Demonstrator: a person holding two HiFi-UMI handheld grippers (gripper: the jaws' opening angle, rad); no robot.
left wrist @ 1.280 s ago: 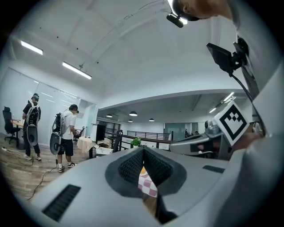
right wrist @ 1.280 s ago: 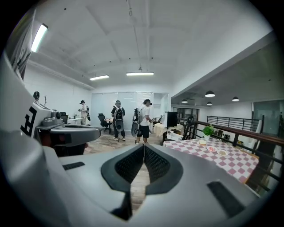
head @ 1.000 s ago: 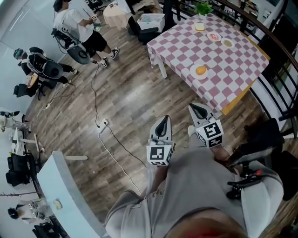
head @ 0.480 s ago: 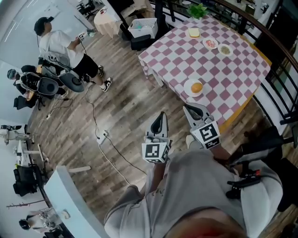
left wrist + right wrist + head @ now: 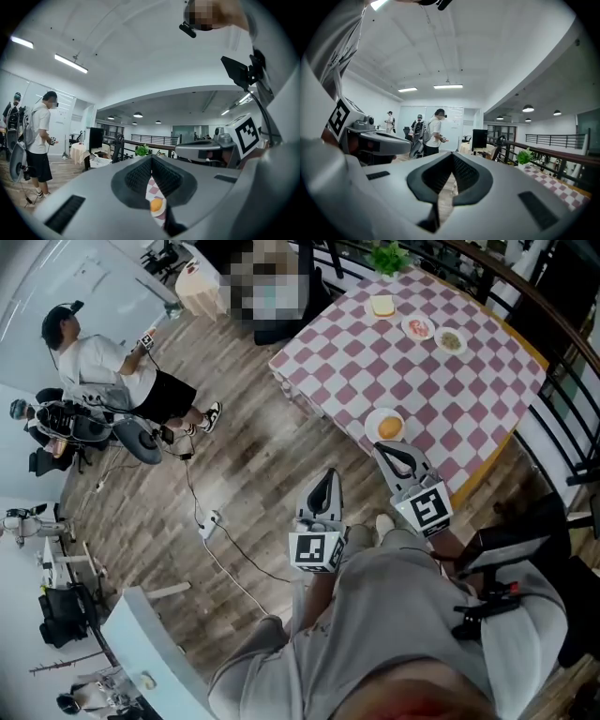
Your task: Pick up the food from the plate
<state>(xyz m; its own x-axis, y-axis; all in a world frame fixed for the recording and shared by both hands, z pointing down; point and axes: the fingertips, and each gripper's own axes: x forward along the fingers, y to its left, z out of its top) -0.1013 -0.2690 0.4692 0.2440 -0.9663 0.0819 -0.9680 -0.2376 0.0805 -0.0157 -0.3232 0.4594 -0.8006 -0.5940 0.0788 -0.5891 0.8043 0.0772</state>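
Observation:
A white plate (image 5: 373,418) with a round orange piece of food (image 5: 388,427) sits near the front edge of the pink-checked table (image 5: 441,381). My right gripper (image 5: 395,455) hovers just short of that plate, jaws shut and empty. My left gripper (image 5: 326,480) is lower and to the left, over the wooden floor, also shut and empty. In the left gripper view the plate and food (image 5: 157,205) show through the slit below the closed left gripper (image 5: 152,161). The right gripper (image 5: 452,159) points across the room, with floor showing below its shut tips.
Two small plates (image 5: 418,328) (image 5: 451,339), a piece of bread (image 5: 382,306) and a green plant (image 5: 389,256) are at the table's far end. A dark railing (image 5: 562,381) runs behind the table. A person (image 5: 94,362) stands far left; a cable (image 5: 211,521) crosses the floor.
The table and the plate of food have drawn nearer to both grippers, the plate now just beyond the right gripper's tips. The person at the left has shifted further left. Both grippers stay shut.

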